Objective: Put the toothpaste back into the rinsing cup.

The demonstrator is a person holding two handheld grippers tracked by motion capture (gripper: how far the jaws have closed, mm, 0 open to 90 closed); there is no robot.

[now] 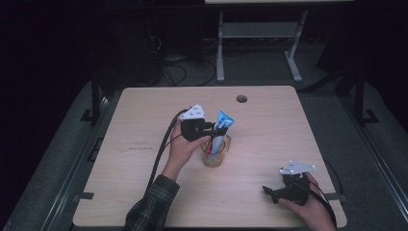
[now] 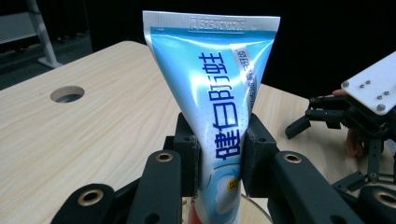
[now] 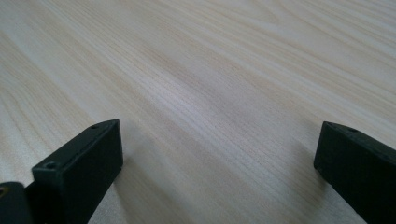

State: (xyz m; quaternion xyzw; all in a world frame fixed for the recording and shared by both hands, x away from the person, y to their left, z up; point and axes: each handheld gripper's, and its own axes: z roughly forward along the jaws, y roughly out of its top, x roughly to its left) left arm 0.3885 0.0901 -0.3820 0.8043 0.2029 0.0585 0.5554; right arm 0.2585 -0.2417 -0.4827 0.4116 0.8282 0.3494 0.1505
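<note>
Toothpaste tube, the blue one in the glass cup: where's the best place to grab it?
Grab the blue toothpaste tube across its narrower middle, above the clear glass cup, coming from the side. It stands upright with its wide flat end up, as the left gripper holds it now.

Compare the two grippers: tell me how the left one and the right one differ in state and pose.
The left gripper is shut on the toothpaste tube over the glass cup; the right gripper stands wide open with nothing between its jaws. The left is raised at mid-table; the right sits low near the table edge. Both are black, hand-held, with a grey plate on top.
</note>
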